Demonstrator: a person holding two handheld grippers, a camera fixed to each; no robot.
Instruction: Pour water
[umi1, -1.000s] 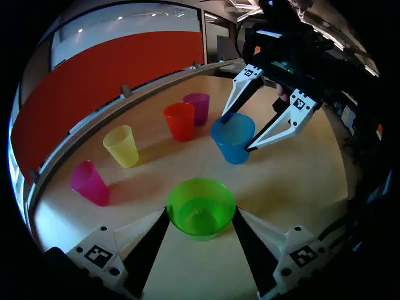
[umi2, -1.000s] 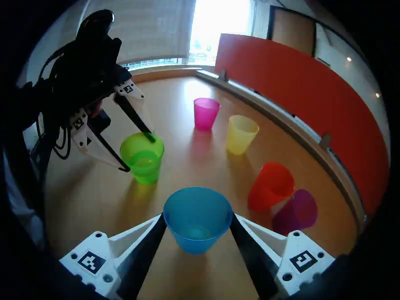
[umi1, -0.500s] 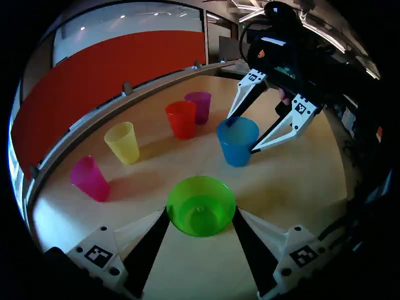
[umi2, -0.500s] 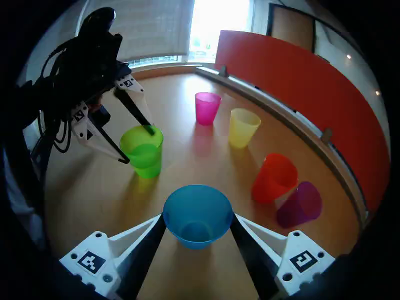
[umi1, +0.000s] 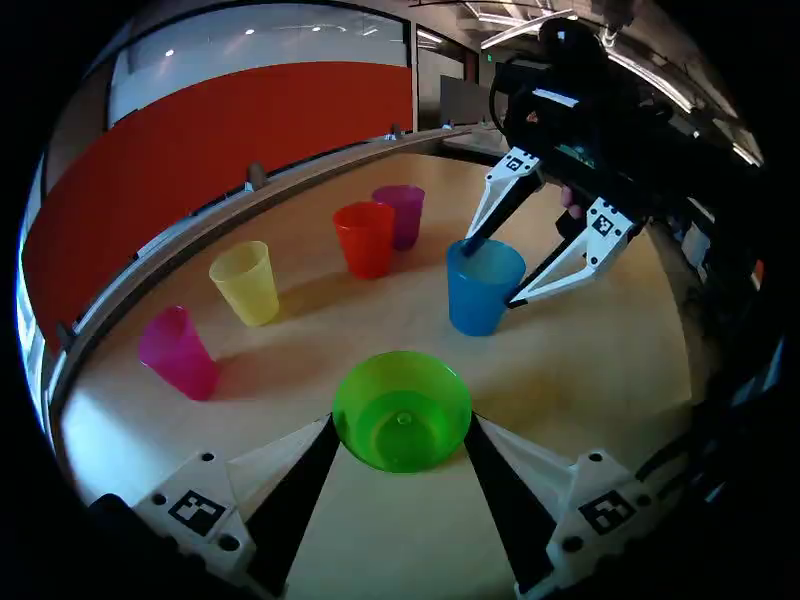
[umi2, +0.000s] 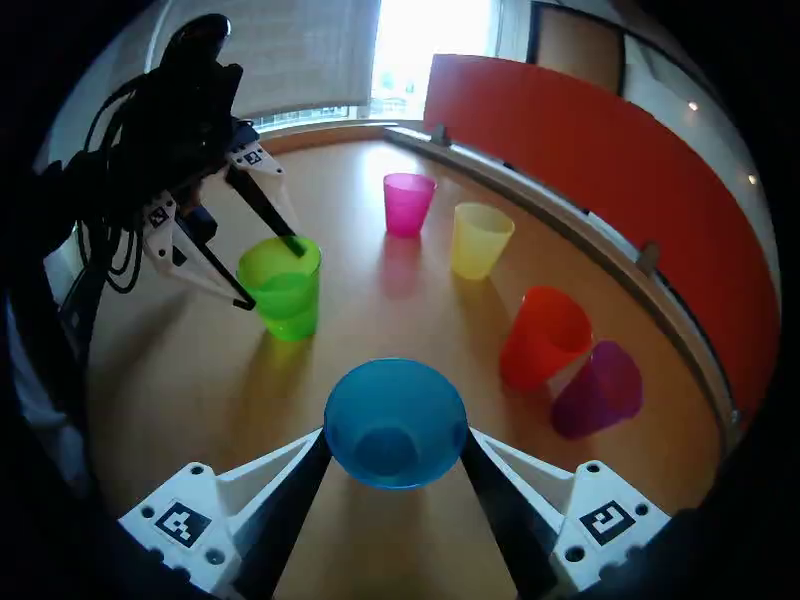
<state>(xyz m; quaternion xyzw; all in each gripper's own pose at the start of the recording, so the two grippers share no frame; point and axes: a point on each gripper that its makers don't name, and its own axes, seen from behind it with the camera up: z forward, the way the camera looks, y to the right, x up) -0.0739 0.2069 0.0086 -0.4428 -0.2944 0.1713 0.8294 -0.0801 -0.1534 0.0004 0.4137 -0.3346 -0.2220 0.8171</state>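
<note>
In the left gripper view, the translucent green plastic cup (umi1: 401, 412) is hiding its own base behind its wide rim, and that rim is covering where the left gripper's (umi1: 401, 420) fingers are meeting its wall. The gripper's white finger bases are being cut off at 6 o'clock. At 12 o'clock, the orange-red plastic cup (umi1: 364, 238) is overlapping part of the purple plastic cup (umi1: 404, 212). At 2 o'clock, the right gripper's (umi1: 490, 272) dark body is melting into shadow, and the hand (umi1: 567, 200) holding it is showing just 1 small patch. Whether the translucent blue plastic cup (umi1: 484, 288) between its fingers is holding water cannot be told.
</note>
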